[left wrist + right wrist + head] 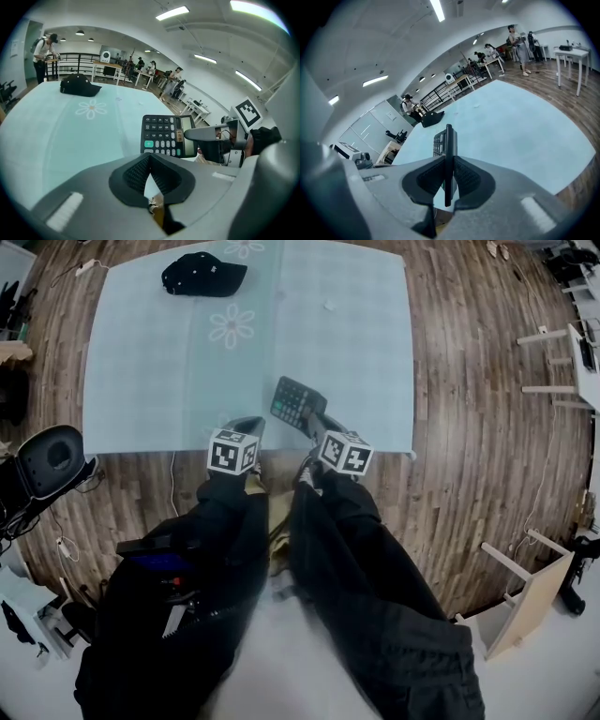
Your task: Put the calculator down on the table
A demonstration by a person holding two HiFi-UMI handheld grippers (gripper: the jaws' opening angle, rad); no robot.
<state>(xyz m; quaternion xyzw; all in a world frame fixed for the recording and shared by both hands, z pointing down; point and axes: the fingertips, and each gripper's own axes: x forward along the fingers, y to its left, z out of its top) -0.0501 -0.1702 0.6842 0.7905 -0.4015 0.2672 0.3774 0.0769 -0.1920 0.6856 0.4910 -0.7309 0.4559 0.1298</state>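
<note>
- One black cap (203, 275) lies on the far left part of the pale blue surface (366, 343).
- The left gripper (251, 424) is at the near edge of the surface, its jaws pressed together with nothing between them.
- Just to its right, the right gripper (317, 426) pinches the calculator (297, 401) by one end. The calculator is tilted over the near edge, keys turned toward the left gripper.

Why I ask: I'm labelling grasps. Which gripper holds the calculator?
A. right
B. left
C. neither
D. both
A: the right gripper view shows the calculator edge-on, clamped between the pads of the right gripper, while the left gripper has its jaws together with nothing between them.
</note>
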